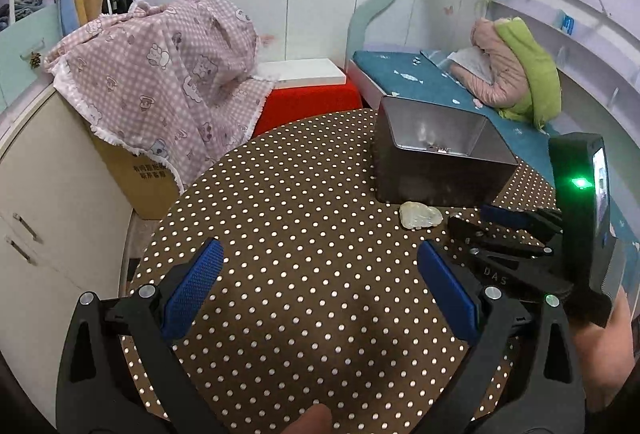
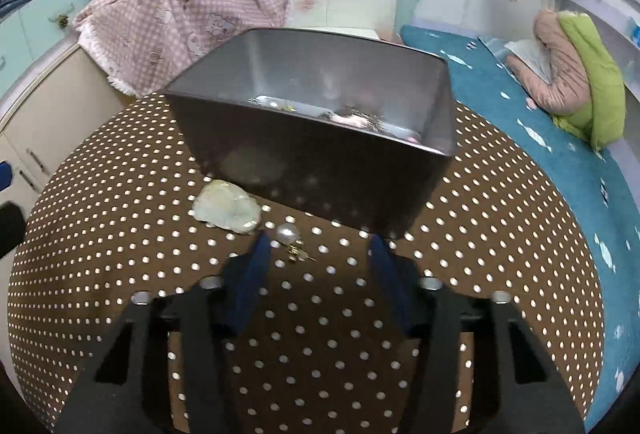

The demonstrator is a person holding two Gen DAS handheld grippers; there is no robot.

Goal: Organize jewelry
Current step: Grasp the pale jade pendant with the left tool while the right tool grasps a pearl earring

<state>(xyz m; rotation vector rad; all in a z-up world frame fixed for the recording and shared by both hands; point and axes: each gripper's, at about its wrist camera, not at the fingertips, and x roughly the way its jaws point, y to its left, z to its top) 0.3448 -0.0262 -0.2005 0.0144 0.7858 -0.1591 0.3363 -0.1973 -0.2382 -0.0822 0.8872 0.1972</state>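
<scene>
The metal box (image 2: pixel 320 137) sits on the dotted table (image 2: pixel 120 274), and 2 pieces of jewelry lie on the cloth in front of it: 1 pale green stone (image 2: pixel 227 207) very close to the box's front wall, and 1 pearl earring (image 2: pixel 291 238) just beside the stone, a bit farther from the box. Inside the box there are already a few small shiny bits, but they are blurry, so I can't count them well.

The step looks like picking up the earring. The right gripper (image 2: pixel 320 254) is low in front of the box with its jaws apart and nothing in them; the earring lies near its left finger. Next it likely needs to slide a little left so the earring sits between the fingers, then squeeze gently, since the pearl is small and round.

The left gripper (image 1: pixel 320 270) waits farther from the box, jaws wide apart, holding nothing.
</scene>
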